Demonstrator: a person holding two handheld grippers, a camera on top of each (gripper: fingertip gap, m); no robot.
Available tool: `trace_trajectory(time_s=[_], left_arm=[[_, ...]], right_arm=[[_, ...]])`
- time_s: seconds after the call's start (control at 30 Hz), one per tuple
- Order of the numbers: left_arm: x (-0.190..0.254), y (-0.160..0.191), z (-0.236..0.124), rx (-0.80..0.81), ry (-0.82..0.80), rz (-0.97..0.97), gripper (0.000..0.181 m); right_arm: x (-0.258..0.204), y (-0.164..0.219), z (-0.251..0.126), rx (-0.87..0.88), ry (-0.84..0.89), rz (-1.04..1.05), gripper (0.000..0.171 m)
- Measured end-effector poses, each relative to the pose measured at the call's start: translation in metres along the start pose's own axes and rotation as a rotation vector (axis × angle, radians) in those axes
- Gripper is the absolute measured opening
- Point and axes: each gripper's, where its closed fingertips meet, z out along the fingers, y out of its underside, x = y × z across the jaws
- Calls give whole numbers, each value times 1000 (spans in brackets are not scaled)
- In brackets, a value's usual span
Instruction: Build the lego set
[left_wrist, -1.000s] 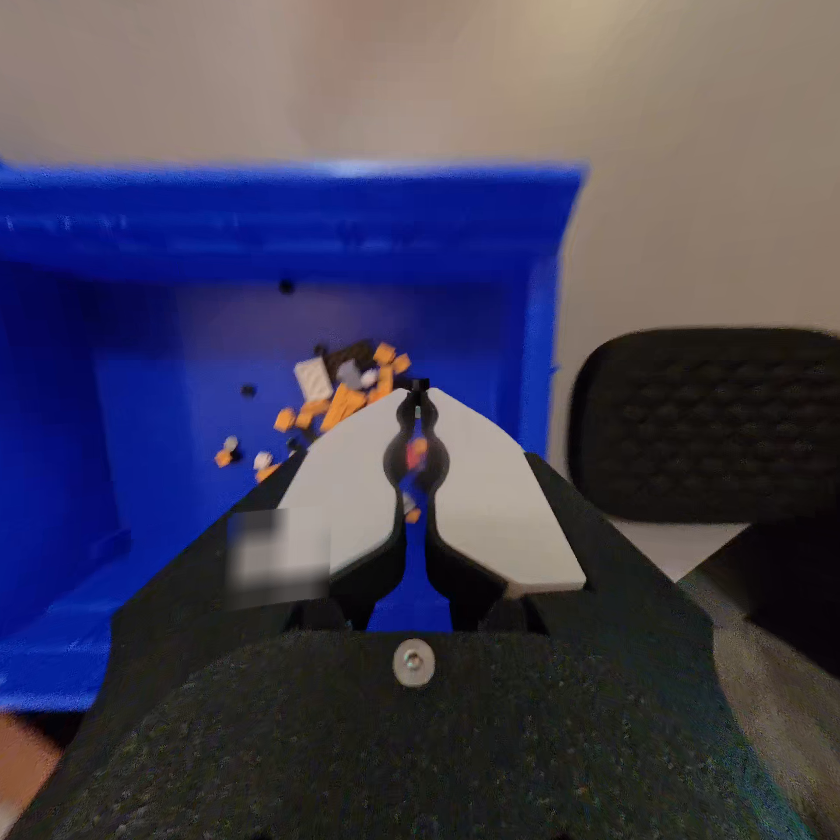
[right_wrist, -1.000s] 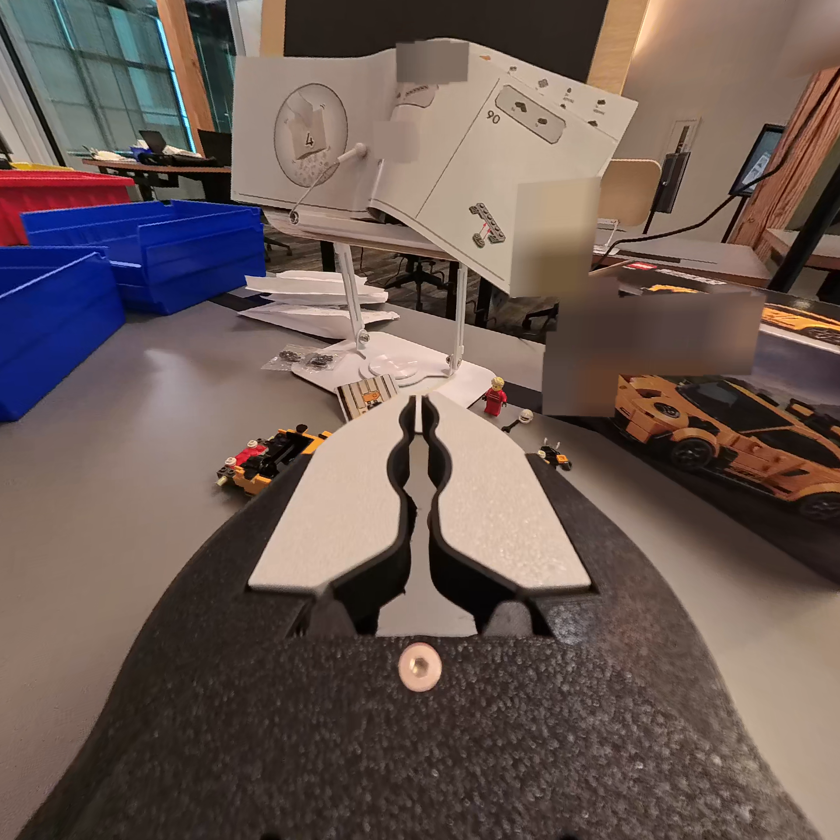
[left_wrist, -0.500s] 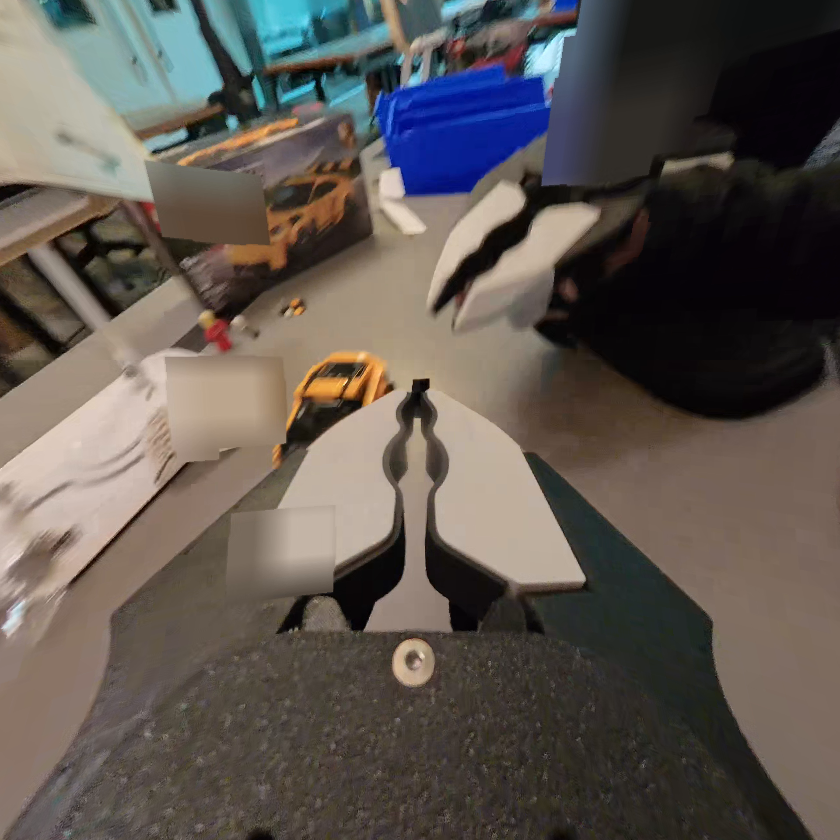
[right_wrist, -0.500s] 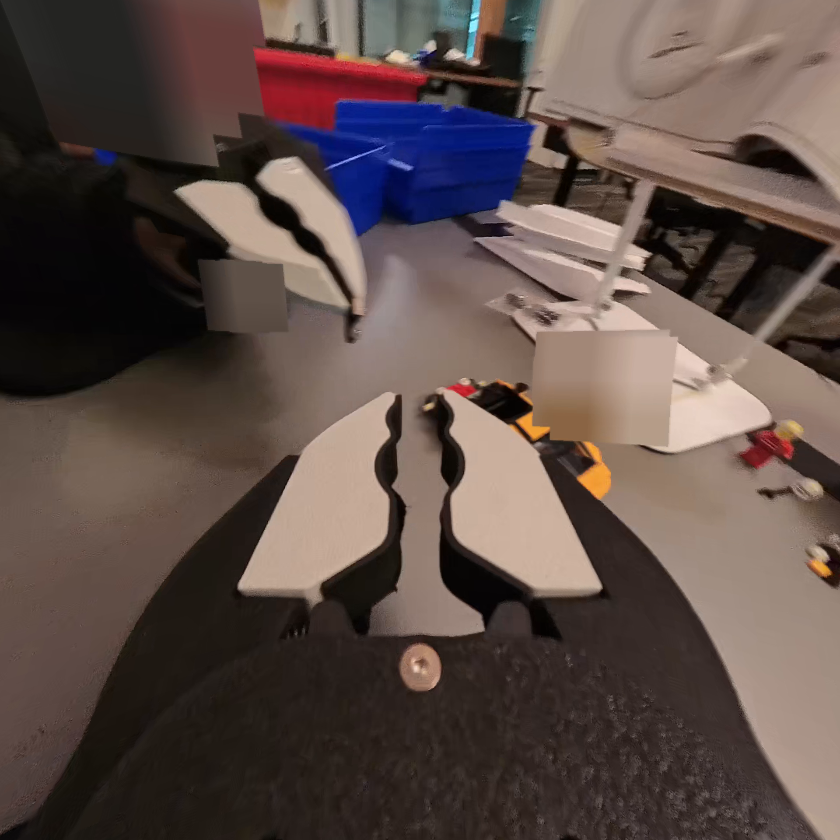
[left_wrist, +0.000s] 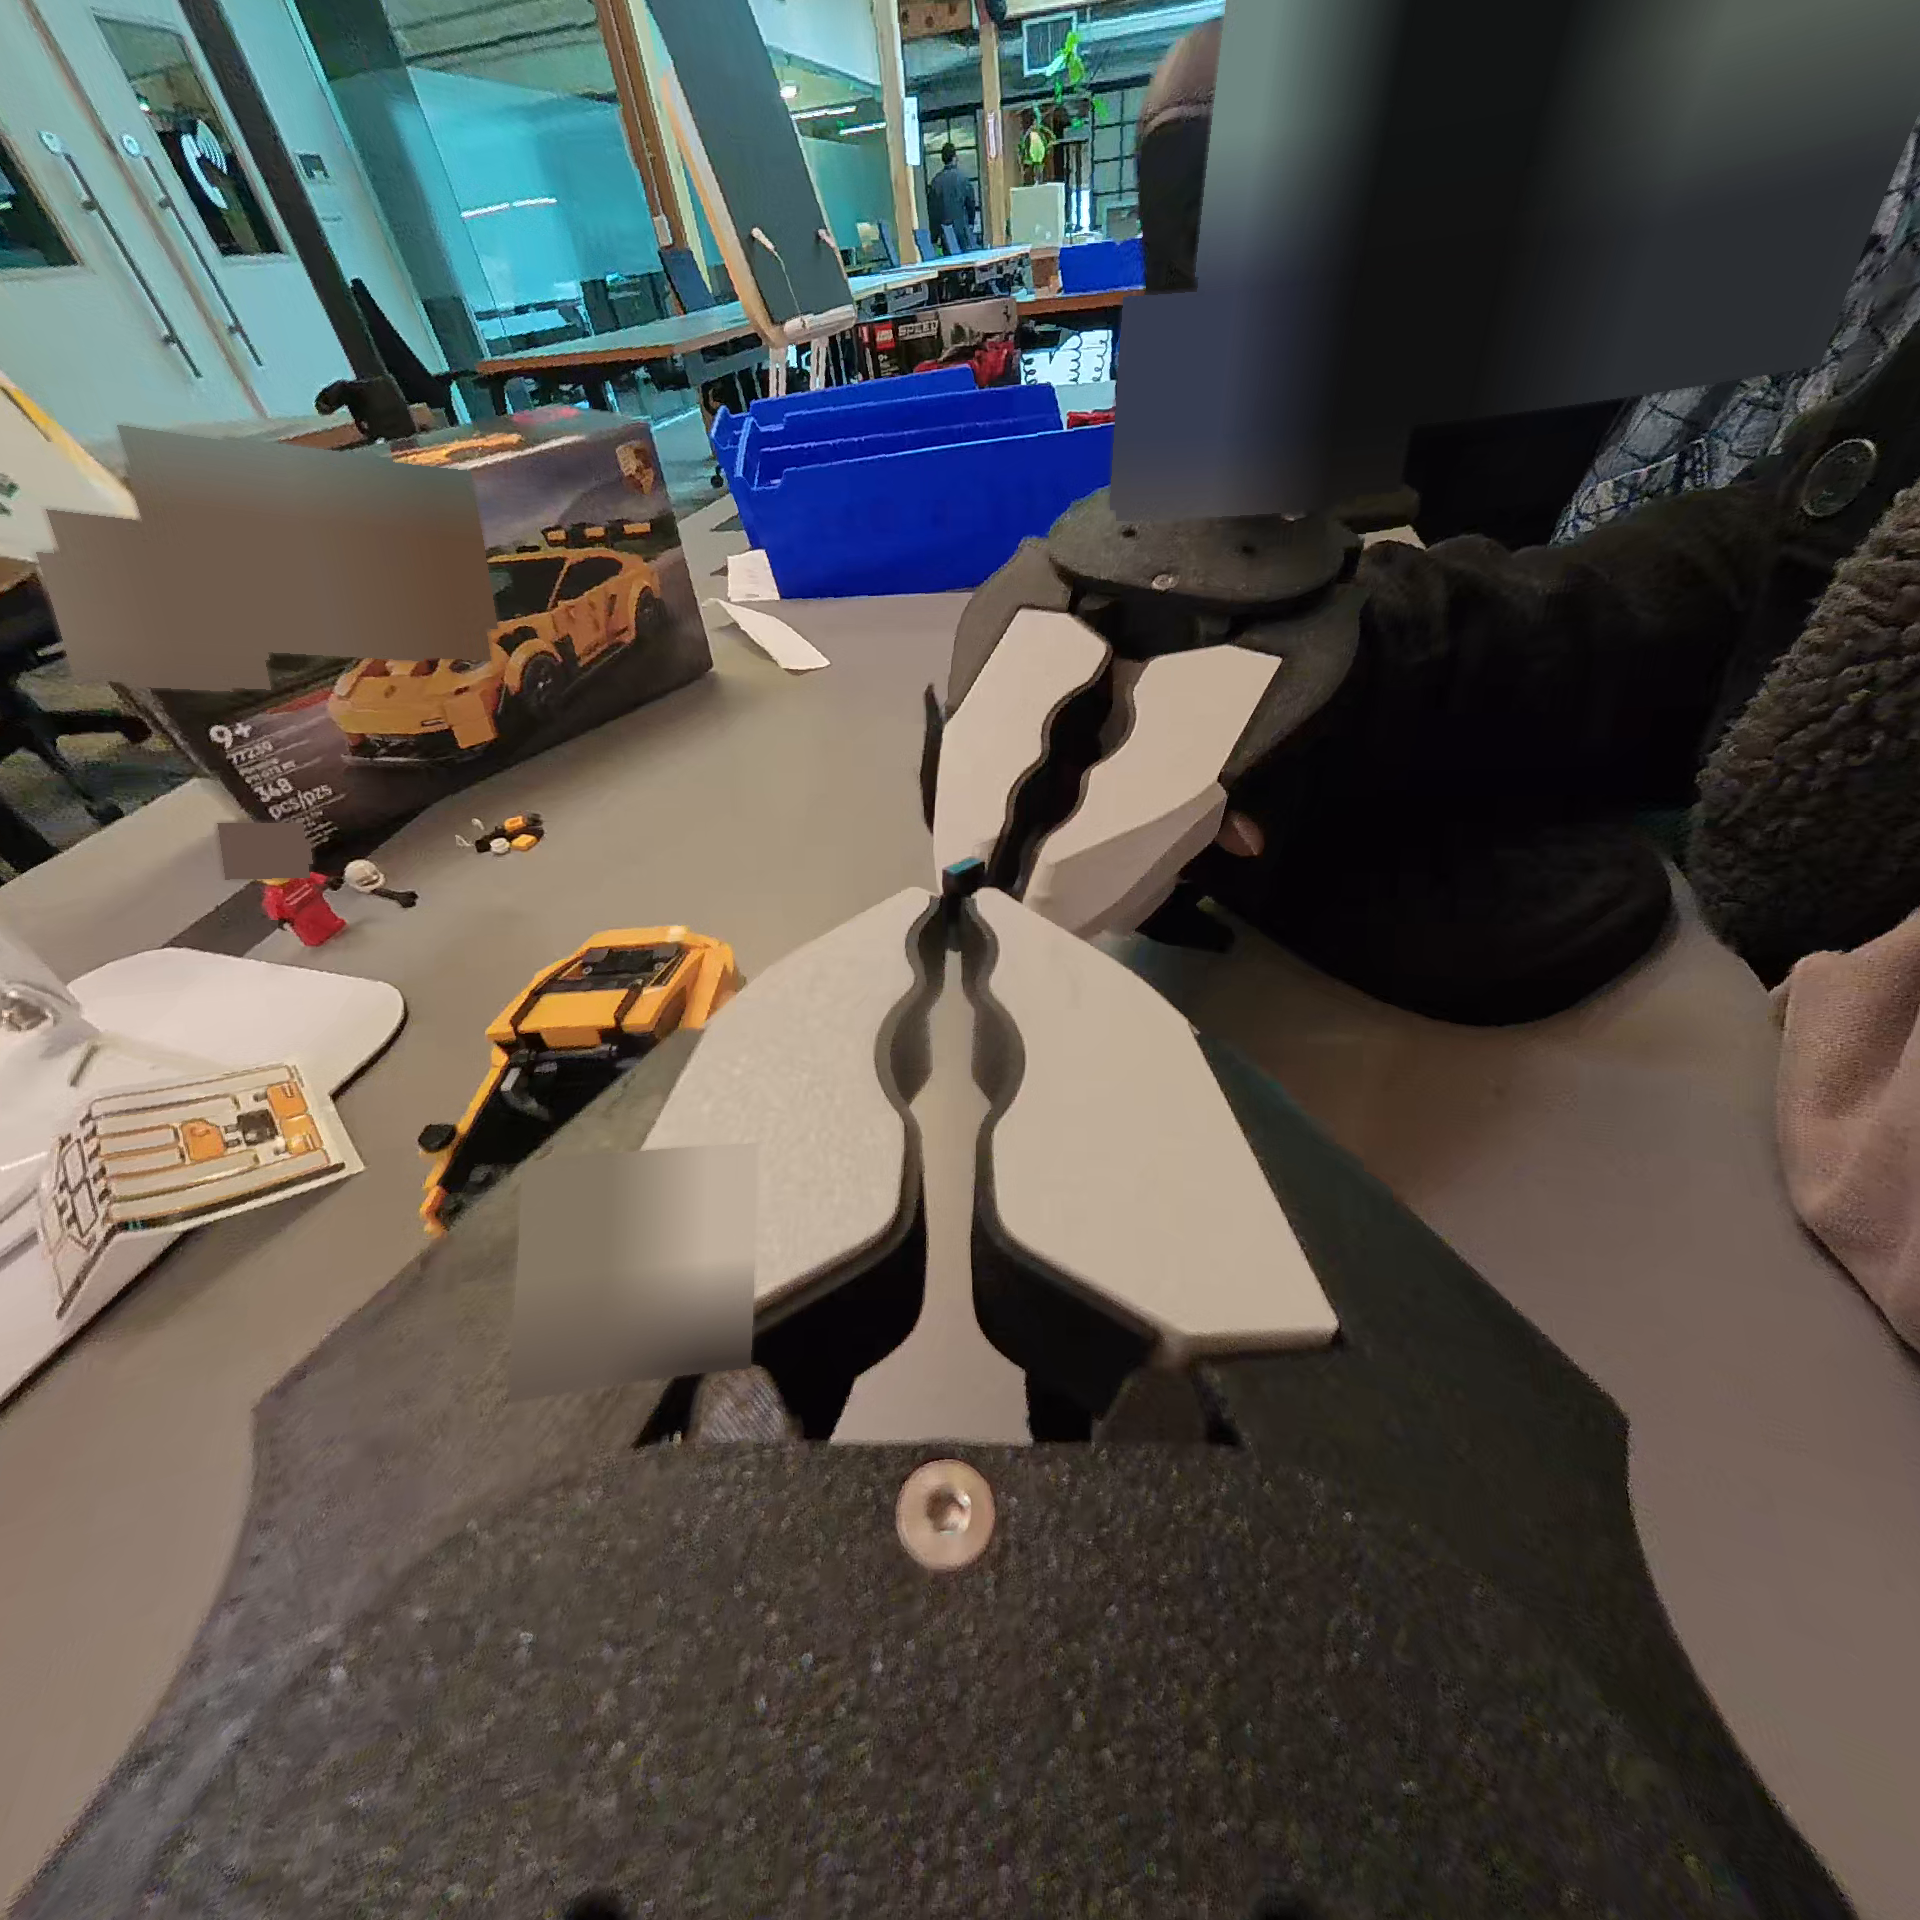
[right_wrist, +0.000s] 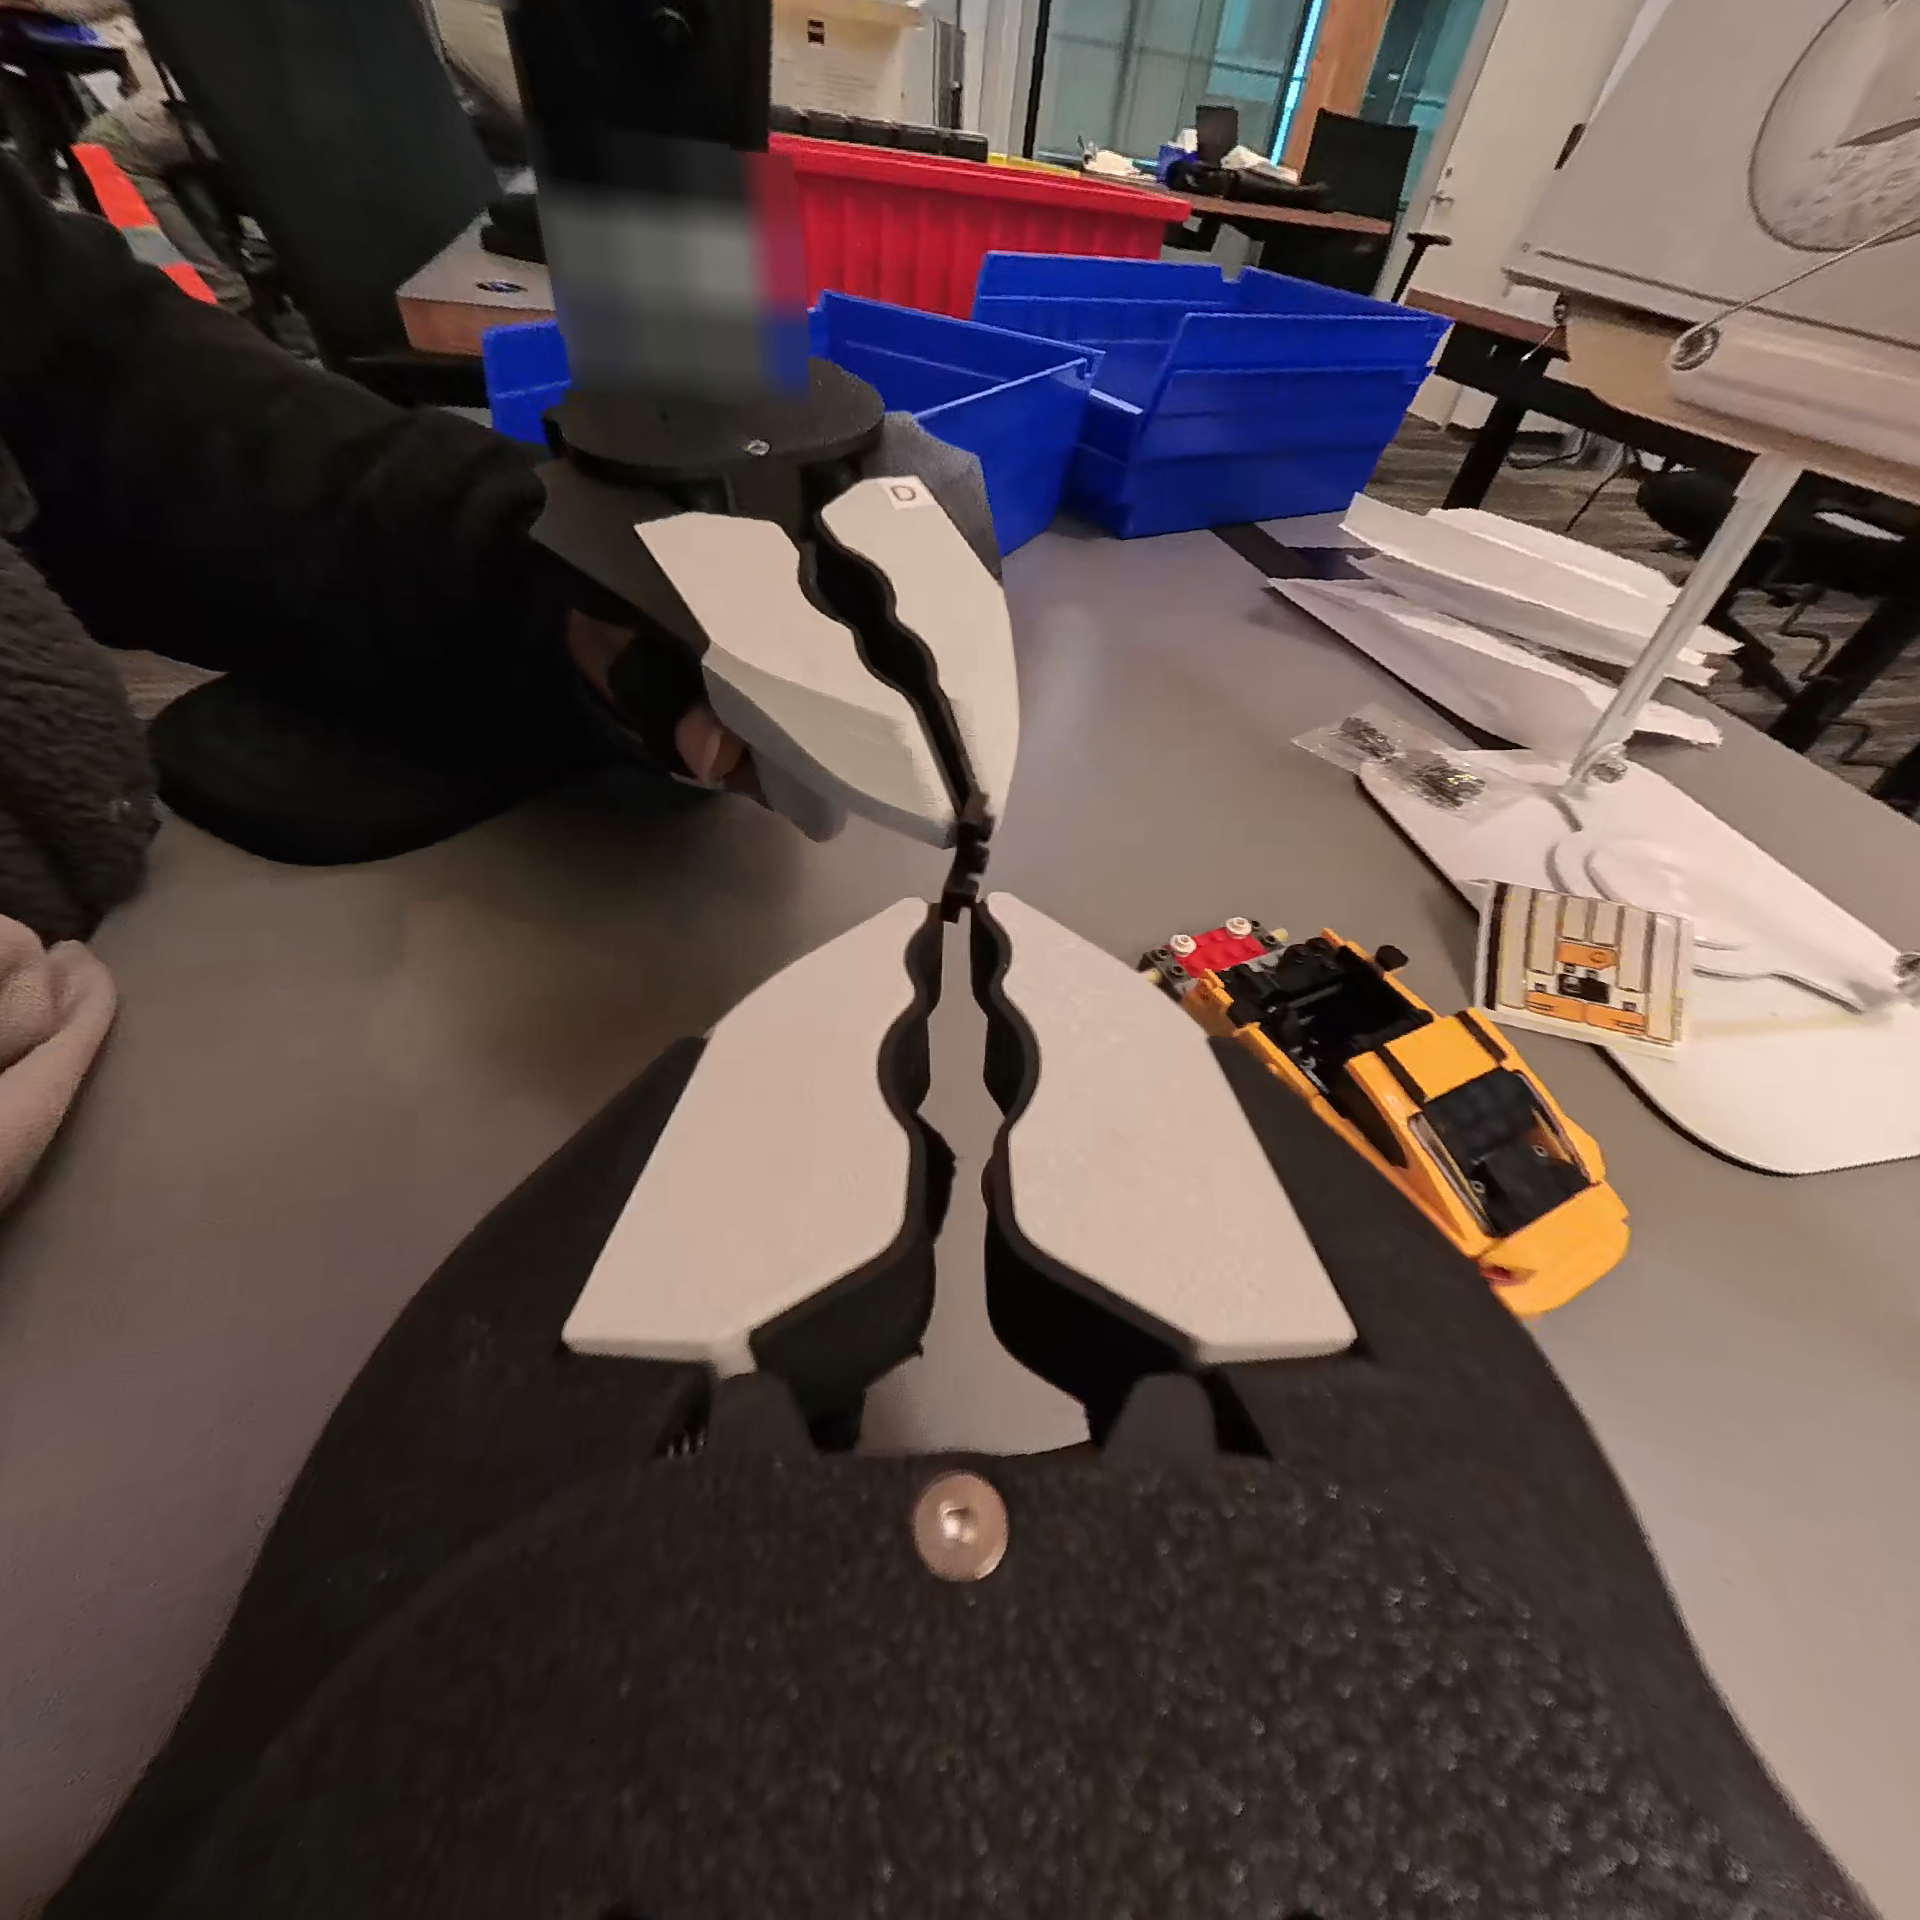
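Note:
My left gripper (left_wrist: 958, 906) is shut on a small black lego piece (left_wrist: 958, 879) at its tips. My right gripper (right_wrist: 958, 906) faces it tip to tip, and its jaws are closed narrowly on the lower end of the same black piece (right_wrist: 964, 868). Both hover above the grey table (right_wrist: 1143, 727). In the left wrist view the right gripper (left_wrist: 987, 883) comes down from the upper right. In the right wrist view the left gripper (right_wrist: 975, 821) comes down from the upper left. The partly built orange car (left_wrist: 613, 997) (right_wrist: 1403, 1101) rests on the table beside the grippers.
A sticker sheet (right_wrist: 1579, 977) lies on the white base of the instruction stand (right_wrist: 1766, 1039). The set's box (left_wrist: 540, 623), a red minifigure (left_wrist: 301, 904) and small loose parts (left_wrist: 509, 831) lie behind the car. Blue bins (right_wrist: 1195, 395), a red bin (right_wrist: 966, 229) and paper bags (right_wrist: 1507, 623) are farther back. Both grippers' tips are close together, under 4 cm apart. The red minifigure (left_wrist: 301, 904) sits 30 centimeters or so from the ends of my right fingers.
My left gripper swung away from the blue bin with the black piece to the table's middle. My right gripper turned toward it, and its jaws narrowed onto the piece.

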Motion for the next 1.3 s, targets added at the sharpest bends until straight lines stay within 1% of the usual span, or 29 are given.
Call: trace_trajectory(time_s=[0.07,0.1,0.13,0.23,0.3,0.37,0.47,0.53,0.67,0.7,0.77,0.87,0.9,0.97,1.07,1.13,1.2,1.23,1.3], left_arm=[[-3,8,-1,-25,21,-64,1],[-4,13,-1,-45,33,-110,4],[-5,18,-2,-68,46,-153,11],[-6,30,0,-132,51,-200,15],[-5,42,4,-200,46,-212,19],[-3,55,7,-274,41,-212,19],[-1,68,9,-349,25,-215,13],[1,75,9,-398,25,-218,11],[1,89,8,-497,-1,-201,6],[0,93,7,-520,-12,-192,4],[-4,98,6,-550,-41,-171,0],[-6,101,5,-579,-70,-125,0],[-5,100,5,-578,-67,-125,0],[-6,95,3,-566,-77,-119,8],[-16,70,-9,-501,-143,-101,8],[-23,43,-28,-429,-203,-109,8],[-34,17,-63,-373,-307,-98,6],[-41,6,-87,-366,-379,-85,5],[-58,-10,-147,-400,-543,-63,1]], right_arm=[[8,0,-2,-3,66,-66,2],[12,2,-3,-22,108,-128,2],[15,7,-2,-63,145,-201,2],[20,29,2,-204,226,-443,2],[24,46,4,-322,269,-651,2],[20,57,8,-382,262,-792,2],[11,60,12,-395,231,-890,2],[8,64,13,-409,217,-920,3],[5,68,14,-415,193,-897,1],[6,72,14,-434,180,-868,6],[8,78,11,-451,152,-759,14],[12,64,6,-354,138,-537,14],[14,59,4,-321,137,-464,14],[17,49,0,-254,127,-338,14],[18,42,-2,-202,111,-241,14],[16,40,-3,-190,90,-207,14],[10,38,-3,-176,53,-181,11],[8,38,-2,-178,40,-179,11],[5,38,-2,-178,29,-176,11]])
